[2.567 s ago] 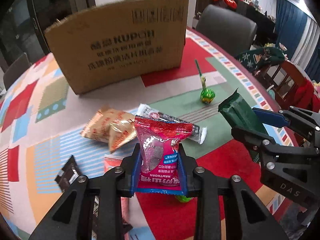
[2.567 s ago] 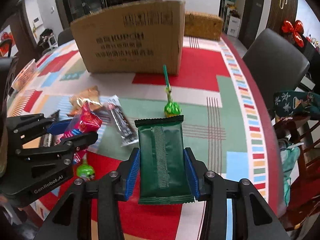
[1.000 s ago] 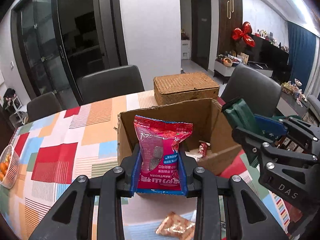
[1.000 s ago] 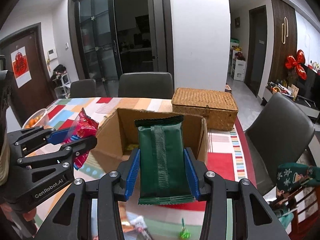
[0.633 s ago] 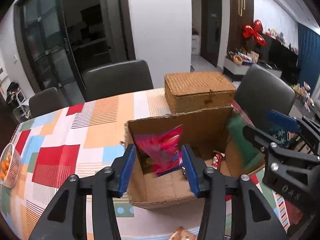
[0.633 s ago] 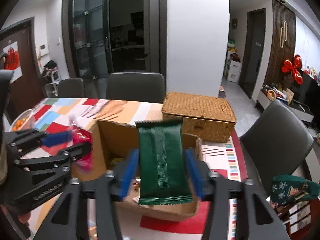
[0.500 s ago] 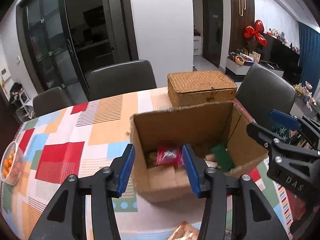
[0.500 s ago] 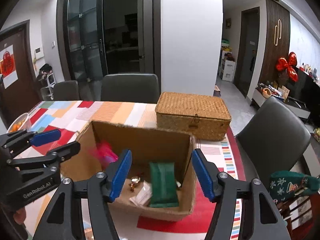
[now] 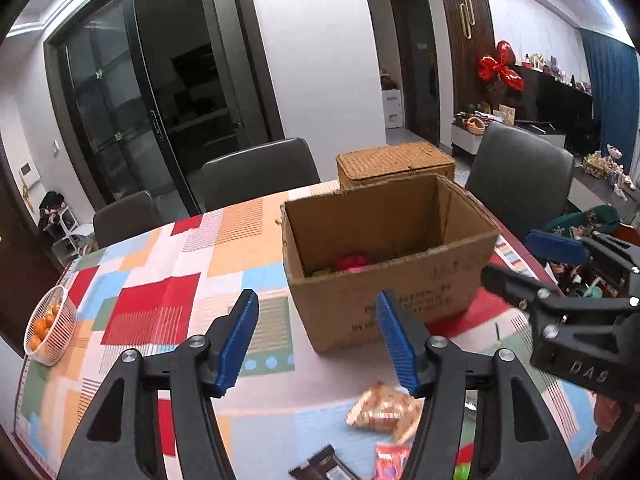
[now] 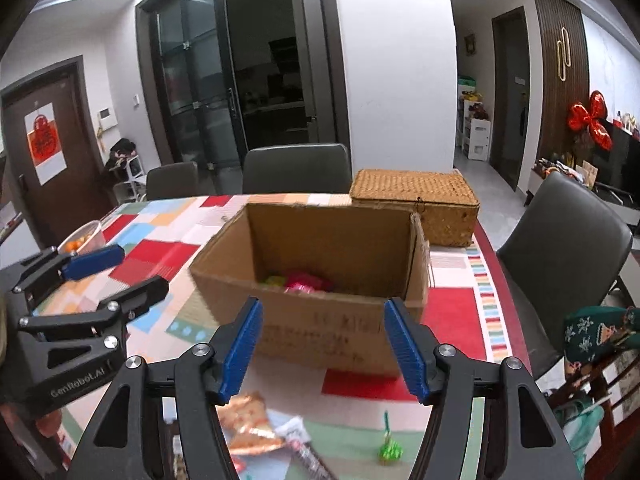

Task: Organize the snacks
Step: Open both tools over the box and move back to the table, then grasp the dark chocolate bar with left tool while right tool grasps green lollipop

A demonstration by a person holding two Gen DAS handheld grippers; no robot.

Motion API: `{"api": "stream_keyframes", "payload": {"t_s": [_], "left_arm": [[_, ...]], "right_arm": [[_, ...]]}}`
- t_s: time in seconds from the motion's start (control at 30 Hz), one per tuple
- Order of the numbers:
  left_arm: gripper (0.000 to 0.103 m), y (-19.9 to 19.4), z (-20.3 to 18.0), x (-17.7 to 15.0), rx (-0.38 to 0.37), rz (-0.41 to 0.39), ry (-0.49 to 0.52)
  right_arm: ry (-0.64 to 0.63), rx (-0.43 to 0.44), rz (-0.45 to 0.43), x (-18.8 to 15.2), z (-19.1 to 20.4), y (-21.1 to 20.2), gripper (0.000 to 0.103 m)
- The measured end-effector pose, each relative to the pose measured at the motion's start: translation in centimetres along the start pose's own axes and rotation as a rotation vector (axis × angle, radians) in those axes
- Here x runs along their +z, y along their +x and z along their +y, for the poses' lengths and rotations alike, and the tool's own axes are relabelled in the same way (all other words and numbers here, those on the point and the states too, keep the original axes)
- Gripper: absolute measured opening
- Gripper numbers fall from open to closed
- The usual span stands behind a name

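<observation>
The box (image 9: pixel 384 248) is showing matt, rough brown cardboard with frayed edges. Each tool (image 9: pixel 316 336) (image 10: pixel 324 344) is showing matt black plastic with ribbed blue pads (image 9: pixel 394 340) and shiny metal screws. Glossy foil wrappers (image 9: pixel 380 408) are glinting on the bench's smooth printed cloth (image 9: pixel 152 312). The basket (image 10: pixel 416 204) is looking woven and coarse.

Left gripper (image 9: pixel 316 338), right gripper (image 10: pixel 323 344): both spread wide, empty.
</observation>
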State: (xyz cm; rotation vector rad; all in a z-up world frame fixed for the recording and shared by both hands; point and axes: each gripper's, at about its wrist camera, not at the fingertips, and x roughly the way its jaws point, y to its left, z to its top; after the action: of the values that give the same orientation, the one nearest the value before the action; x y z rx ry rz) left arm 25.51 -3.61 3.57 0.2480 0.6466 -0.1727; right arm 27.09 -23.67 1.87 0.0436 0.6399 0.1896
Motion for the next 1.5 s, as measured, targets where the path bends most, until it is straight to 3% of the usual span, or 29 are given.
{"api": "stream_keyframes", "payload": {"t_s": [0.2,0.37,0.8,1.0,1.23,1.5], "left_arm": [[0.065,-2.2,-0.3,-3.6,0.018,0.022,0.0],[0.066,-2.8,-0.2,-7.8,0.002,0.098,-0.044],[0.071,-0.6,-0.2,-16.3,0.006,0.289,-0.121],[0.073,1.0,-0.6,-17.5,-0.003,0.33,-0.148],[0.074,3.3,-0.5,-18.1,-0.016,0.368,-0.198],[0.074,5.7,0.0,-18.4,-0.034,0.415,-0.269]], "right_arm": [[-0.043,0.028,0.044,-3.3,1.8,-1.8,0.064],[-0.058,0.058,0.121,-6.5,2.9,-2.1,0.064],[-0.101,0.076,0.341,-14.9,4.9,-0.2,0.064],[-0.082,0.084,0.436,-17.6,4.8,0.8,0.063],[-0.066,0.071,0.471,-18.5,4.4,1.9,0.063],[-0.087,0.054,0.504,-19.1,4.8,2.9,0.05]]}}
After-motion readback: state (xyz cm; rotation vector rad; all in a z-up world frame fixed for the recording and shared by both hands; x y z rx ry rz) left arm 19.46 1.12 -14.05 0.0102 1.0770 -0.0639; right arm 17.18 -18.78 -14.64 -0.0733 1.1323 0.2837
